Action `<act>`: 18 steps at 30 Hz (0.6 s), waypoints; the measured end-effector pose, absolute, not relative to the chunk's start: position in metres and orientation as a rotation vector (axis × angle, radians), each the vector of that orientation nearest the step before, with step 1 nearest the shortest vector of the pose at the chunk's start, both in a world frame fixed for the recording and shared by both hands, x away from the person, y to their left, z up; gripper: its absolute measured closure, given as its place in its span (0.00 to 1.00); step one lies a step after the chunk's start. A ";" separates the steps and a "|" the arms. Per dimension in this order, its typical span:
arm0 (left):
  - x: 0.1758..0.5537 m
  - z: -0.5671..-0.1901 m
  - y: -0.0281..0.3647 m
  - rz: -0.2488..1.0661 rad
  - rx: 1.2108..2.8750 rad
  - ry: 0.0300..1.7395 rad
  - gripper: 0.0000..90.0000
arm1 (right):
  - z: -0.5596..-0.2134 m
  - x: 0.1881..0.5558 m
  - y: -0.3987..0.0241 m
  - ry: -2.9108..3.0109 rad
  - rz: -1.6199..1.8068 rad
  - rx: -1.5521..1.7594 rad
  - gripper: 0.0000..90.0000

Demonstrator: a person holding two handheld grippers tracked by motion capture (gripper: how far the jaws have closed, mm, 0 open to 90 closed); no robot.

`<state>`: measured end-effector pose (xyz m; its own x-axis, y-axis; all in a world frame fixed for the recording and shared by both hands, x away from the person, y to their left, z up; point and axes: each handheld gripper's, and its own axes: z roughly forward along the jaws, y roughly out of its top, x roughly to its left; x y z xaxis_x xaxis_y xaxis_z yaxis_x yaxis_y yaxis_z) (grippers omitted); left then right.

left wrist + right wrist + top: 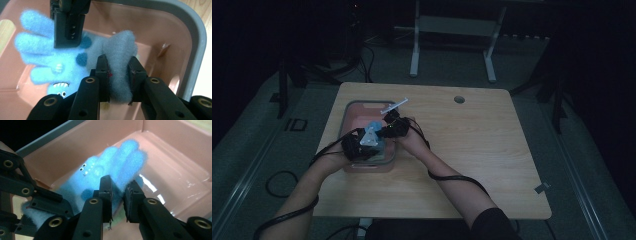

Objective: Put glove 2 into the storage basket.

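Observation:
A fuzzy light-blue glove (374,127) with a little monster face hangs over the pink bin (362,103), held between both grippers. My left gripper (117,62) is shut on the glove's greyish cuff (122,45); in the high view this gripper (357,146) sits at the bin's near left. My right gripper (119,185) is shut on the glove (117,157) near the base of its fingers, and it comes in from the bin's right side (388,130). In the left gripper view the right gripper's jaw reaches down from the top onto the glove (42,47).
The grey-rimmed bin (192,27) stands on the left half of a wooden table (472,150). A thin white stick-like object (394,106) lies by the bin's far right corner. The table has a round hole (459,99) at the back. Cables trail off the near edge.

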<state>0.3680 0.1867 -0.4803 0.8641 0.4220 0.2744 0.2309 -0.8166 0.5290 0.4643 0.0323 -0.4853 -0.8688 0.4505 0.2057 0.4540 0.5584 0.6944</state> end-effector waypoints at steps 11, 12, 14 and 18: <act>0.375 -0.483 0.185 0.460 2.560 0.528 0.80 | -0.488 0.470 0.023 -2.778 -1.228 -0.817 0.72; 0.375 -0.483 0.185 0.457 2.557 0.532 0.80 | -0.486 0.470 0.021 -2.777 -1.238 -0.819 0.71; 0.375 -0.482 0.186 0.451 2.550 0.544 0.76 | -0.483 0.470 0.018 -2.769 -1.252 -0.819 0.67; 0.375 -0.477 0.186 0.459 2.478 0.631 0.52 | -0.473 0.464 0.009 -2.779 -1.306 -0.788 0.62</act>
<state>0.3746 0.1863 -0.4768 0.8327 0.5213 0.1868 0.3388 -0.7464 0.5728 0.4641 0.0089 -0.4726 -0.8760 0.4474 0.1803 0.4243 0.5371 0.7290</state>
